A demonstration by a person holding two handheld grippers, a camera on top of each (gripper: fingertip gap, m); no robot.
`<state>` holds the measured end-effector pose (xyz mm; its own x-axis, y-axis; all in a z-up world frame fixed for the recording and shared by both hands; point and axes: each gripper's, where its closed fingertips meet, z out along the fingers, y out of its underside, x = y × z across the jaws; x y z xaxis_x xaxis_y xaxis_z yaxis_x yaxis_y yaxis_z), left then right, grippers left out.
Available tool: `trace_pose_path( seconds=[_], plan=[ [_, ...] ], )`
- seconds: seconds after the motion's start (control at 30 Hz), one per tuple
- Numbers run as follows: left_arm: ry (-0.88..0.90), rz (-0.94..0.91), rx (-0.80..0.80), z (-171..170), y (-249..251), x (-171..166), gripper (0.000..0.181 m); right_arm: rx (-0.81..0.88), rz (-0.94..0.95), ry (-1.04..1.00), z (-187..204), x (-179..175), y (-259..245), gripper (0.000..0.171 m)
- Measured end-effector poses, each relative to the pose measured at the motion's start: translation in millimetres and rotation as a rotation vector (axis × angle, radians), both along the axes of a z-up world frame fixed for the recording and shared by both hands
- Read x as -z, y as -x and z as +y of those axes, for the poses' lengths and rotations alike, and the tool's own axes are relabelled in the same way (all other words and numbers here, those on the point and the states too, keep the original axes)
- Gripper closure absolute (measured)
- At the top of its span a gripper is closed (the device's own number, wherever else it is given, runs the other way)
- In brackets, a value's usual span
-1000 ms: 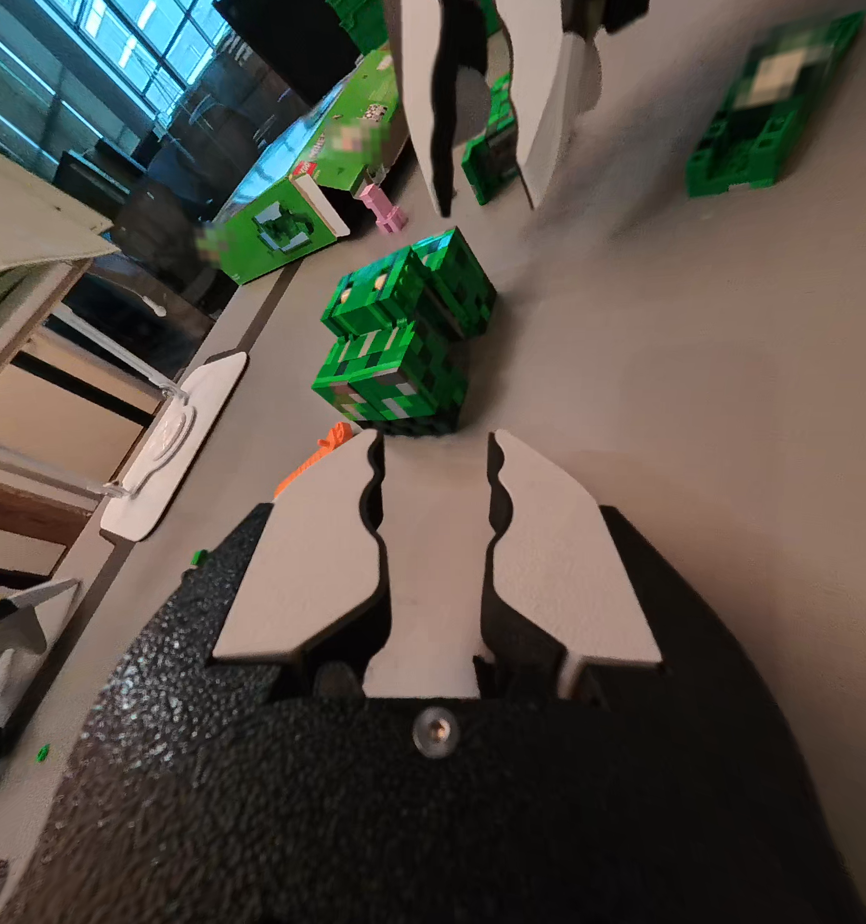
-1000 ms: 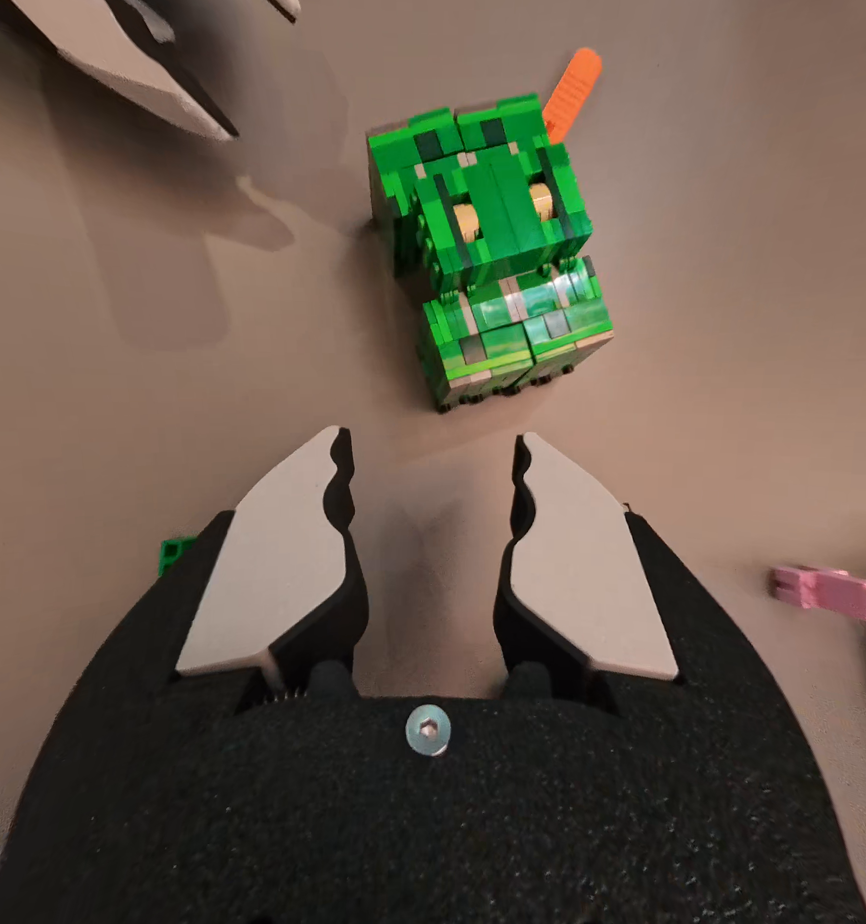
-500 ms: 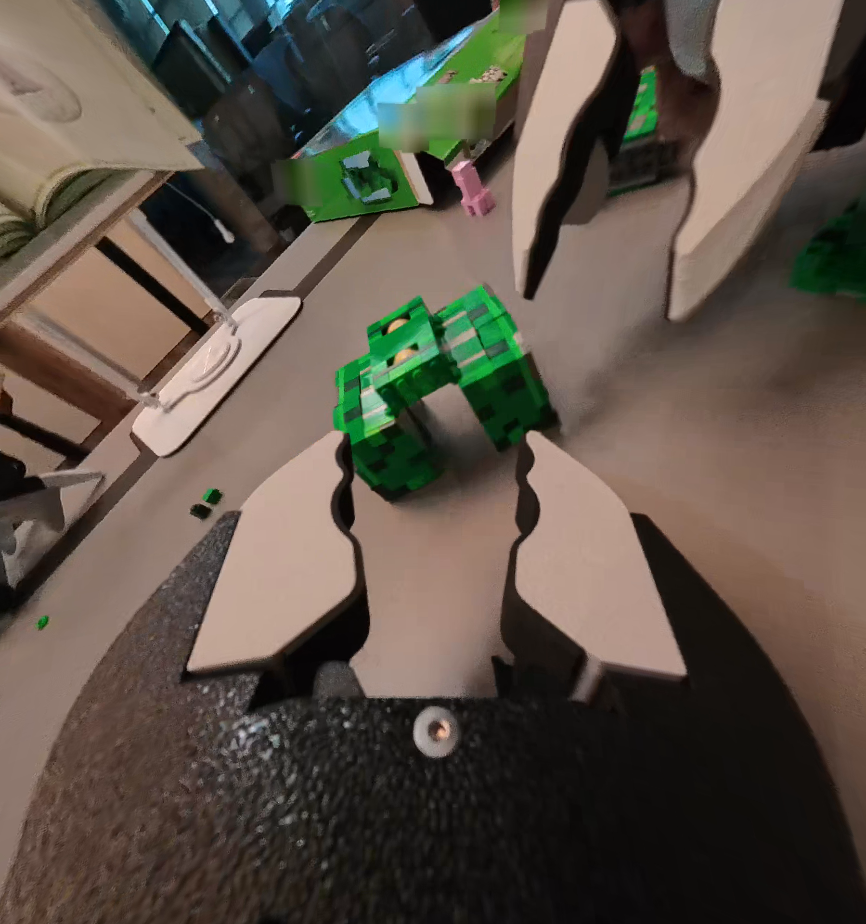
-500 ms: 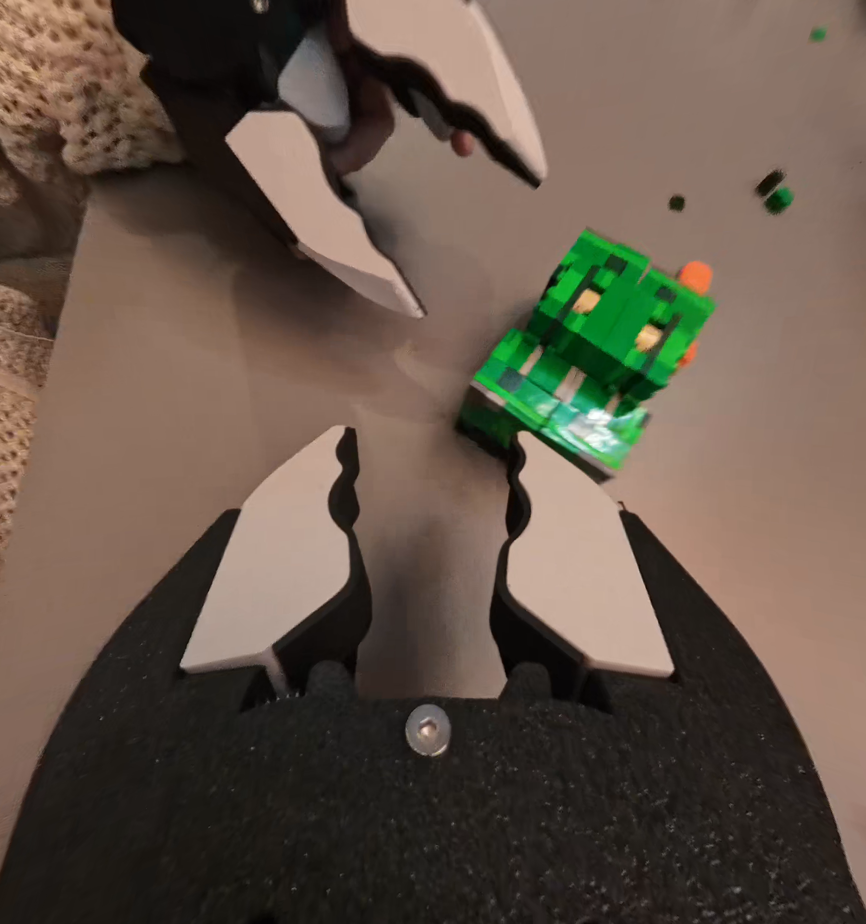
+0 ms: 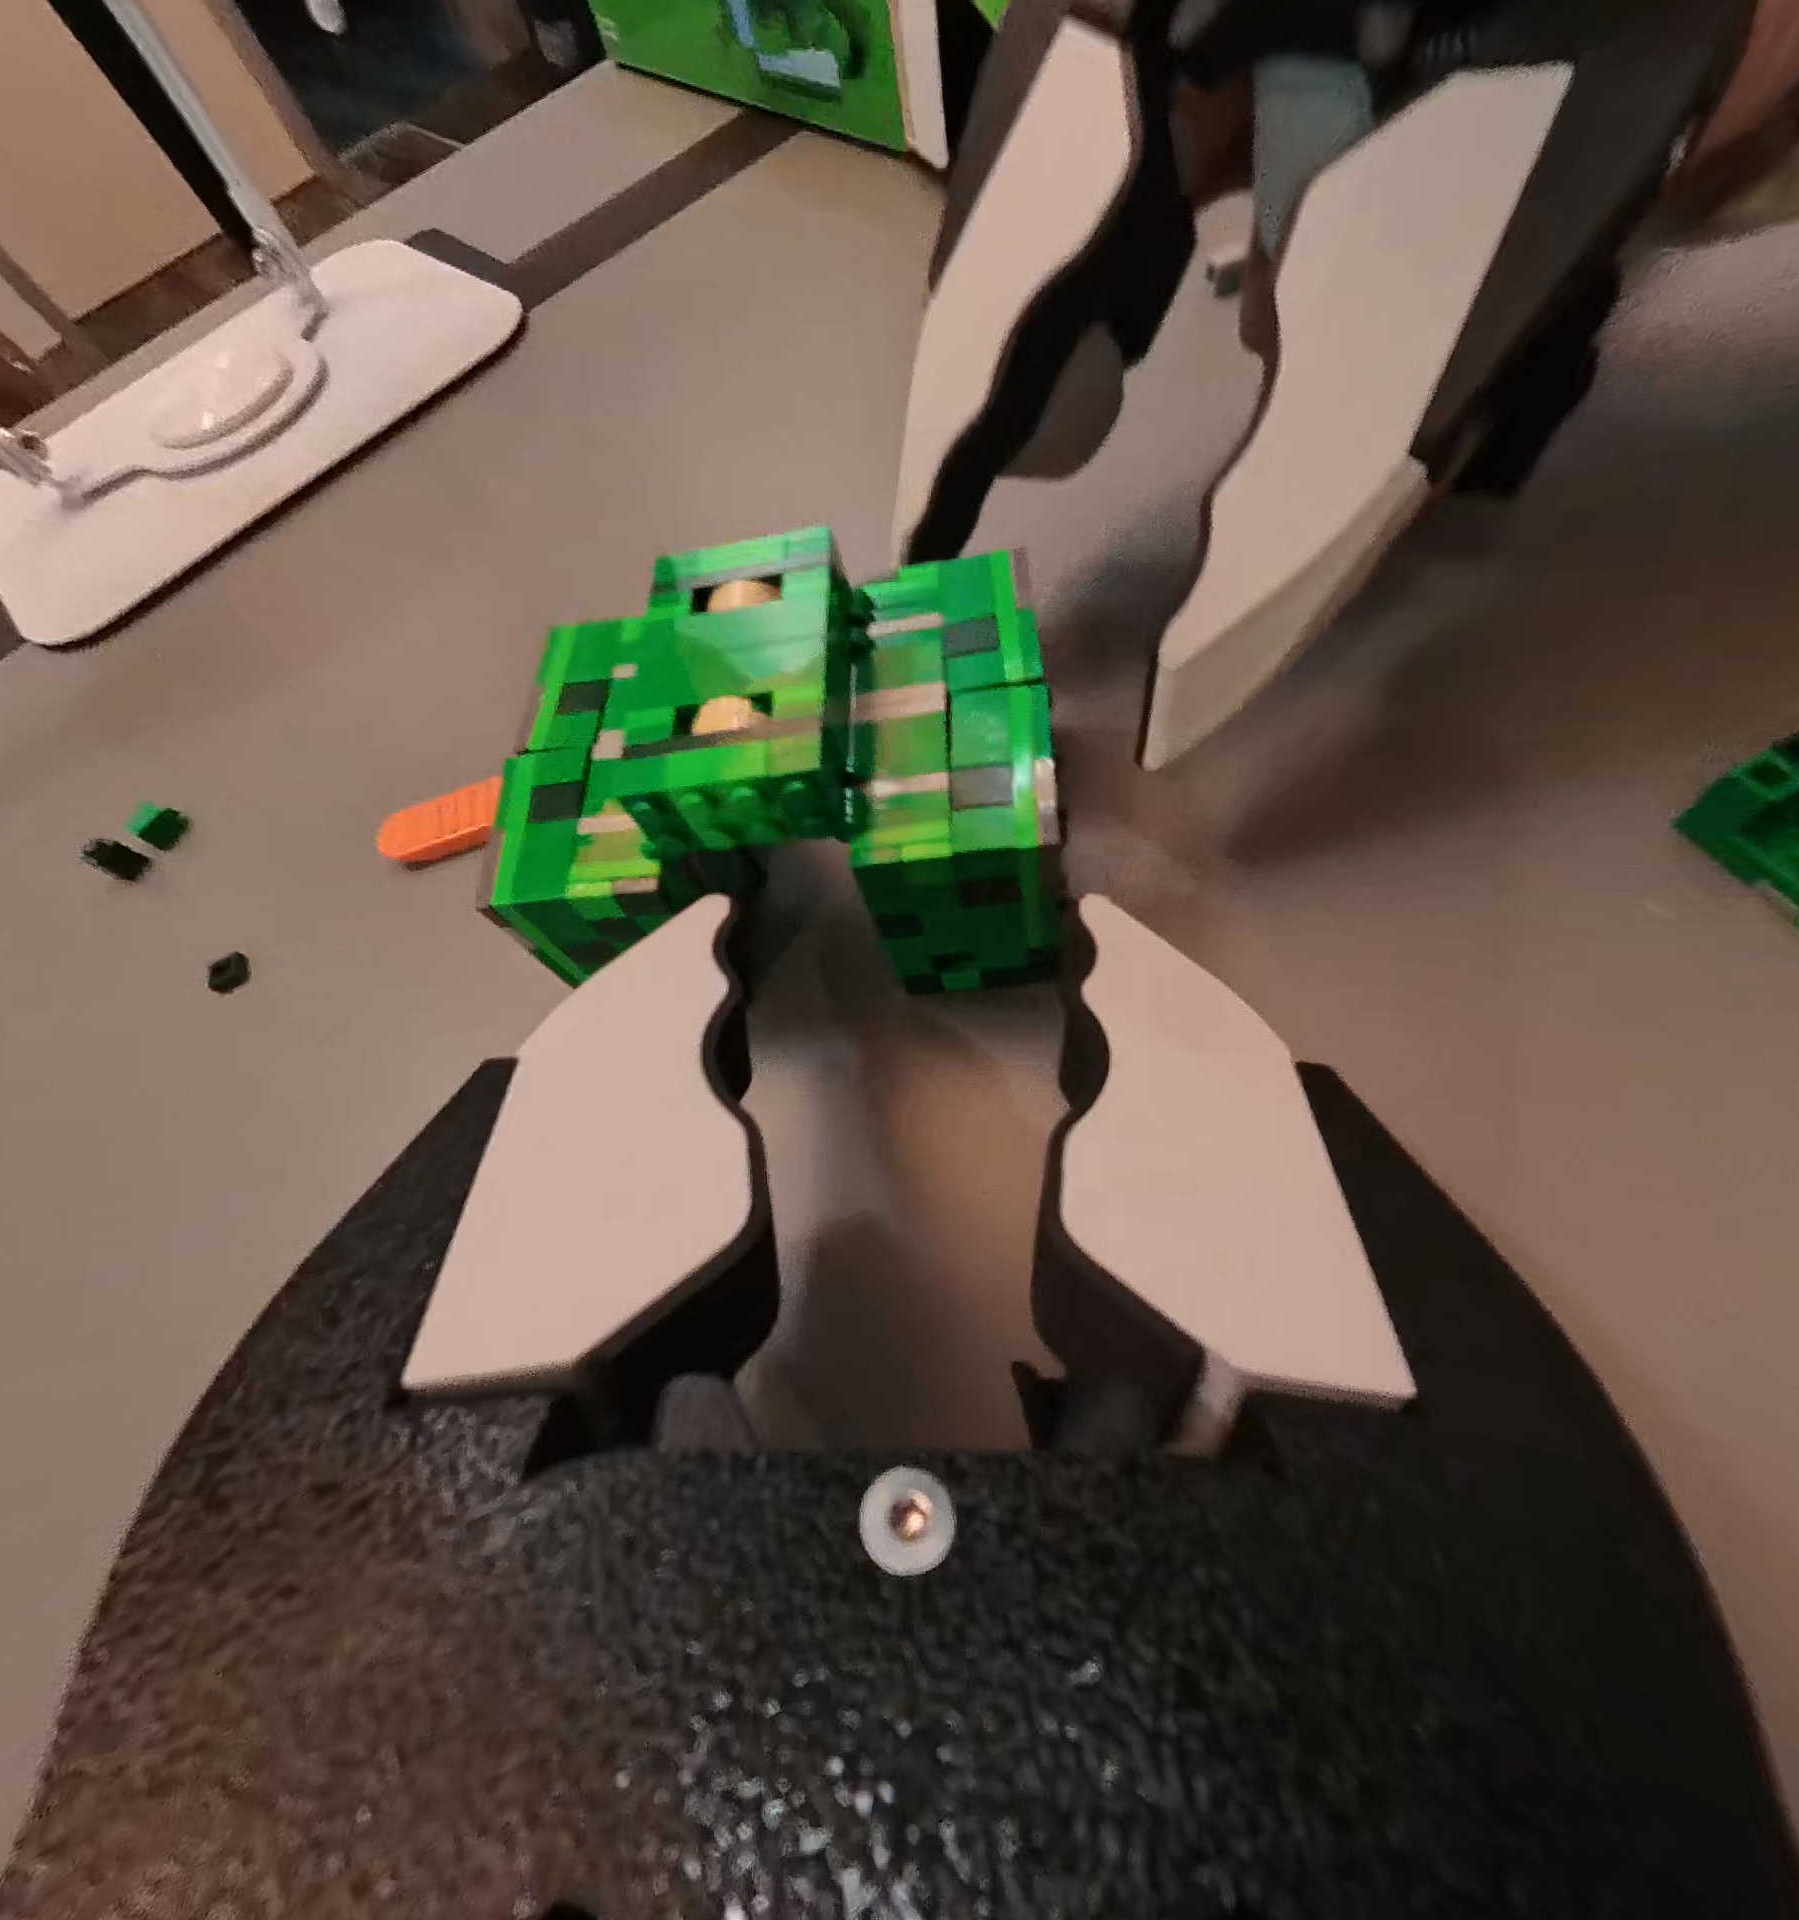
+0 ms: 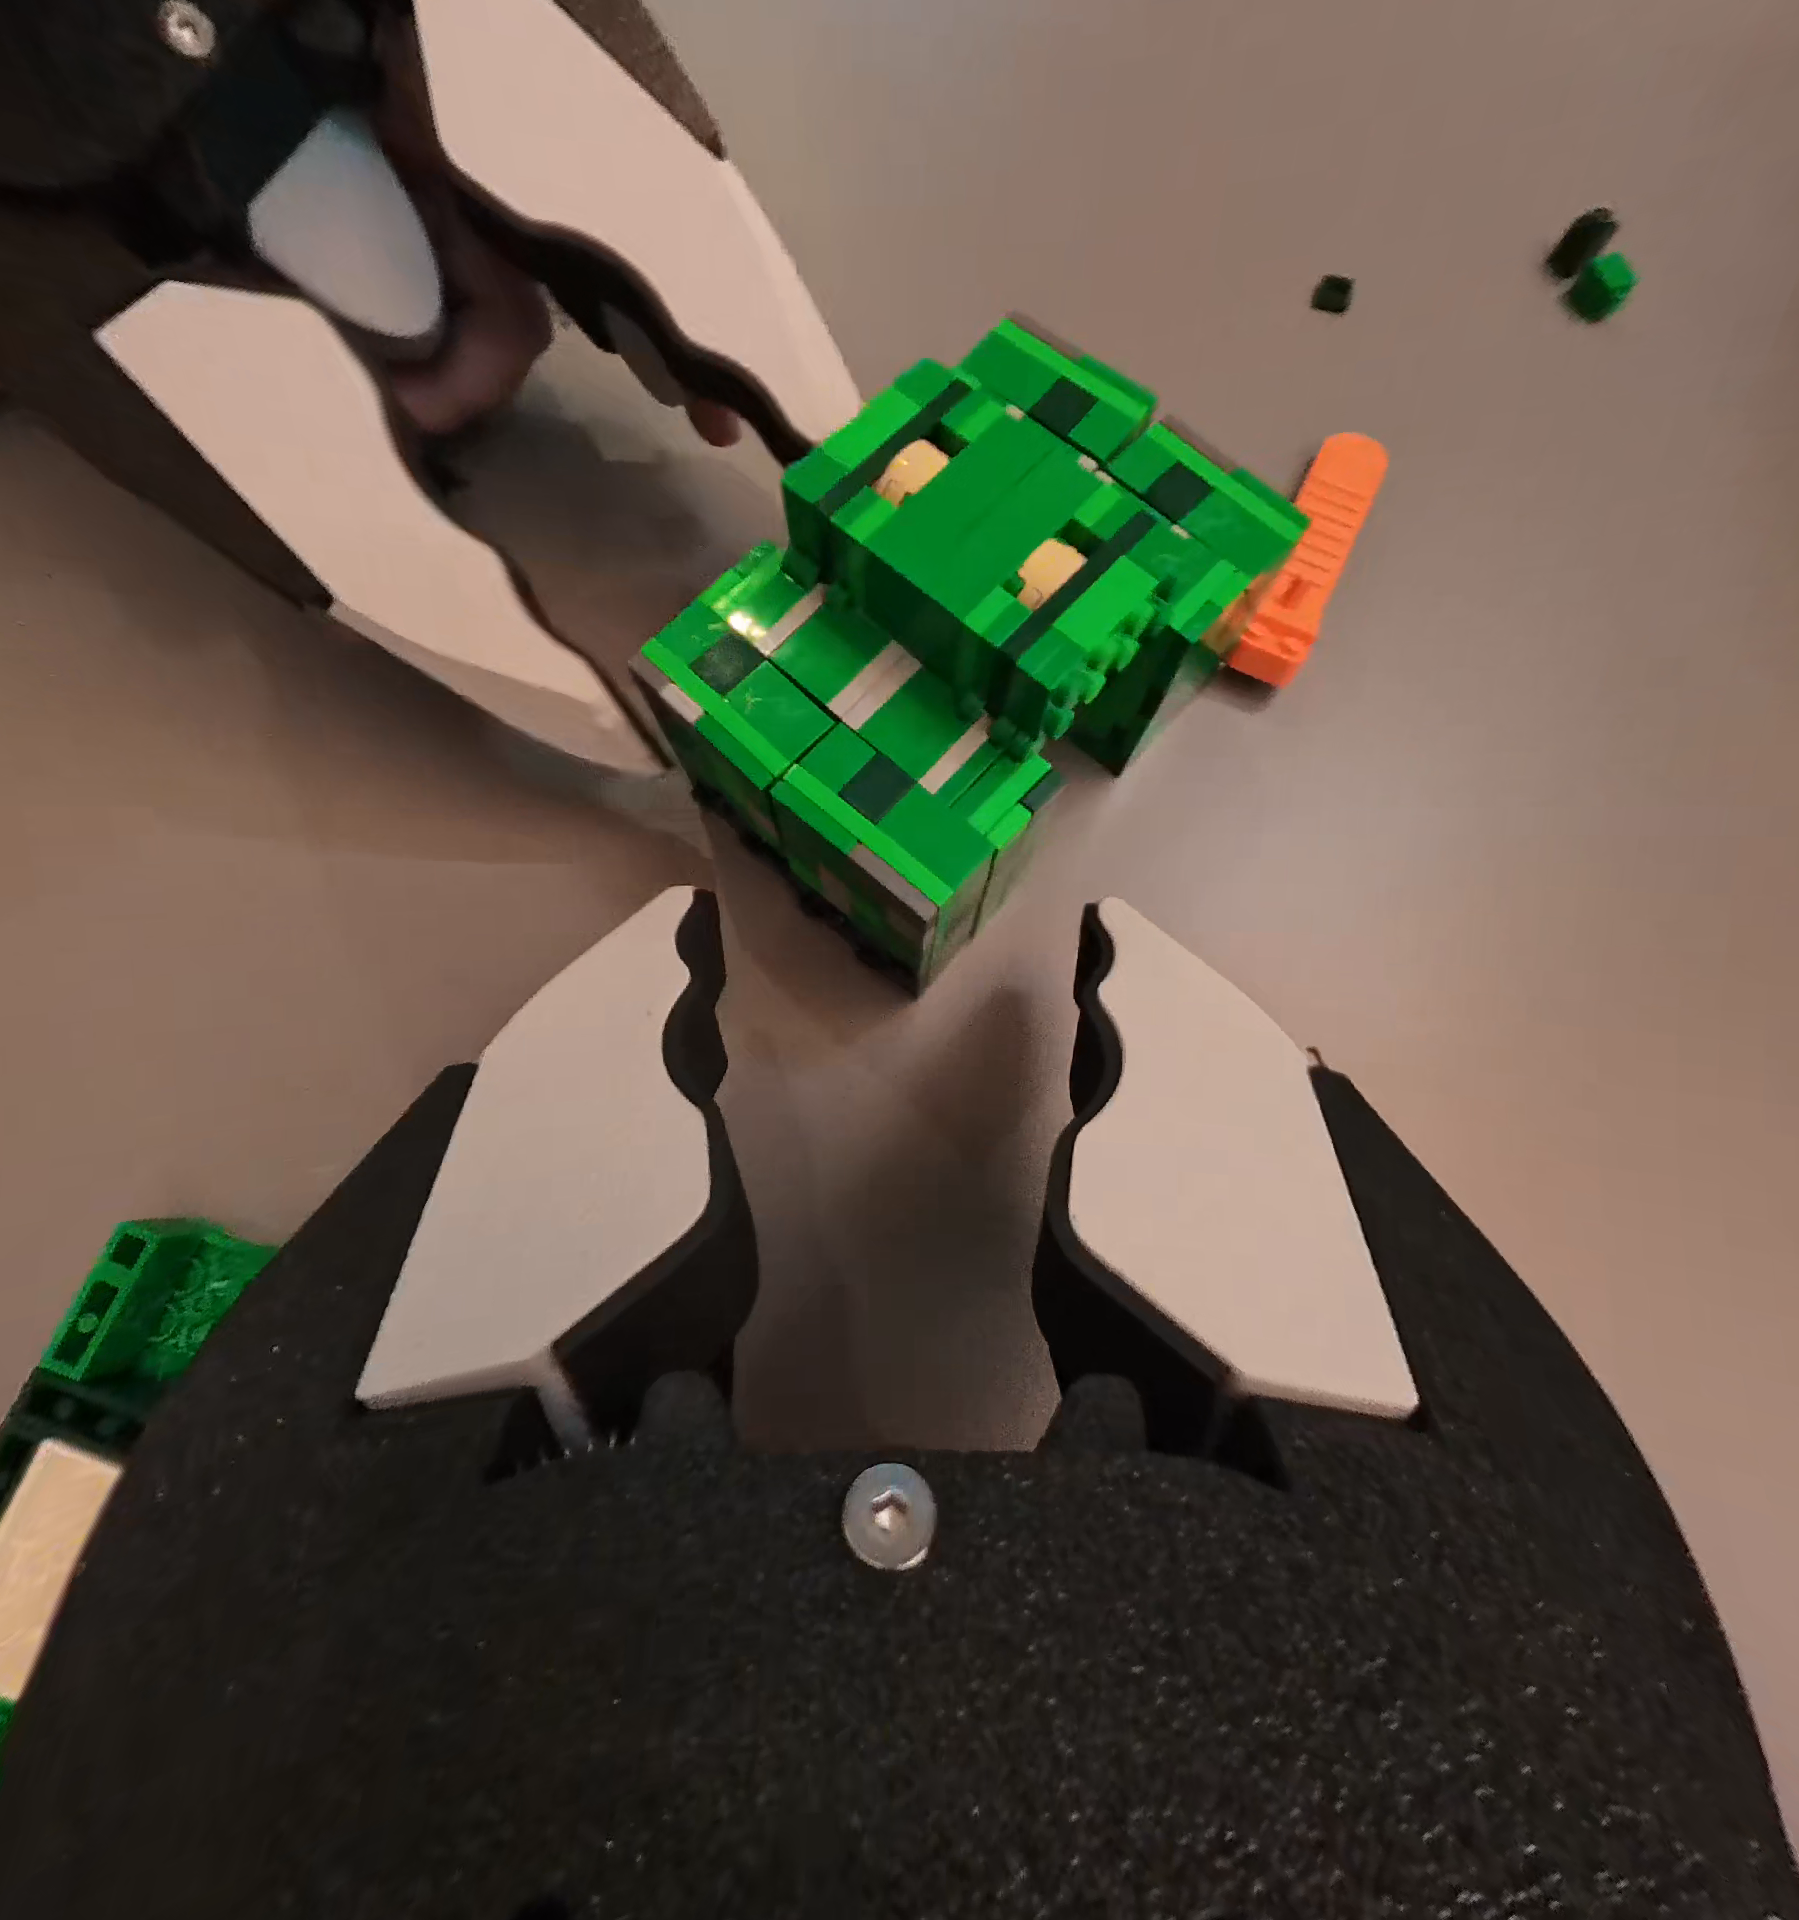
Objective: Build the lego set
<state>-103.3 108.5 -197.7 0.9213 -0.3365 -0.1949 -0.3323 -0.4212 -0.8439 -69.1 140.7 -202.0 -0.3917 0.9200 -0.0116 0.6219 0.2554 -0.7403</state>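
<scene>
Green brick model (image 5: 781, 769) lies on the grey surface (image 5: 251, 1091), an orange tool (image 5: 436, 826) touching its far side. Left tongs (image 5: 900, 920) and right tongs (image 6: 895, 920) both gape, released, tilted down at it from opposite sides, holding nothing.

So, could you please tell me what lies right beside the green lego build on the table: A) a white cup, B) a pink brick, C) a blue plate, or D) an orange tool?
D: an orange tool lies flat on the table against the far side of the green lego build, its end also showing in the left wrist view.
</scene>
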Motion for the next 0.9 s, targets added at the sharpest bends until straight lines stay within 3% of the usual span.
trace_pose_path(
  seconds=[0.17,0.23,0.37,0.57,0.73,0.9],
  plan=[
    [0.035,0.000,0.020,6.6,-6.0,4.5,0.129,-0.055,0.032,0.050,-11.3,-2.7,3.7,0.108],
    [0.033,0.030,0.020,7.1,-6.8,5.9,0.131,-0.040,0.031,0.059,-13.1,-3.3,3.6,0.116],
    [0.041,0.065,0.046,0.5,-5.5,8.7,0.126,-0.065,0.036,0.050,-28.8,-2.9,-0.4,0.120],
    [0.035,-0.012,0.156,-8.7,-4.6,3.3,0.127,-0.006,0.095,0.016,-23.1,-3.2,6.7,0.114],
    [0.065,-0.140,0.174,-6.2,-2.5,-1.1,0.129,-0.058,0.115,0.087,-21.9,-5.1,13.6,0.113],
    [0.073,-0.113,0.232,-5.1,-6.7,1.1,0.141,-0.145,0.108,0.196,-33.0,-6.8,15.0,0.121]
  ],
)
